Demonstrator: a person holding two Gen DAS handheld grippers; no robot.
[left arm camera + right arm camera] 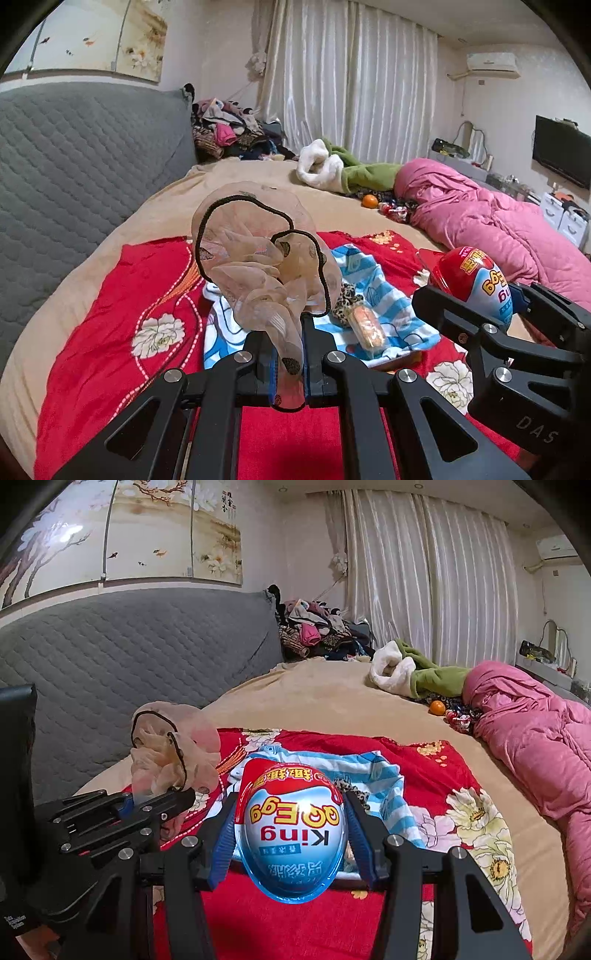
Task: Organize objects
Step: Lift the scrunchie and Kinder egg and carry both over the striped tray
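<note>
two things in the air over the bed (110, 229): left gripper (287, 332) jaws pinching a floppy sheer scarf (255, 254) low, billowing at 12 o'clock. right gripper (291, 834) jaws clamp a slick plastic egg (291, 830) mid-belly; looks light, could squirt out.

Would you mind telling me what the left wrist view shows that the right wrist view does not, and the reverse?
Only the left wrist view shows the small wrapped snack lying on the striped blue cloth, and the television on the far wall. Only the right wrist view shows the "King" lettering across the toy egg, upside down. Both show the left gripper shut on the sheer hair scrunchie, the right gripper shut on the egg, the red floral cloth, the pink quilt and the orange.
</note>
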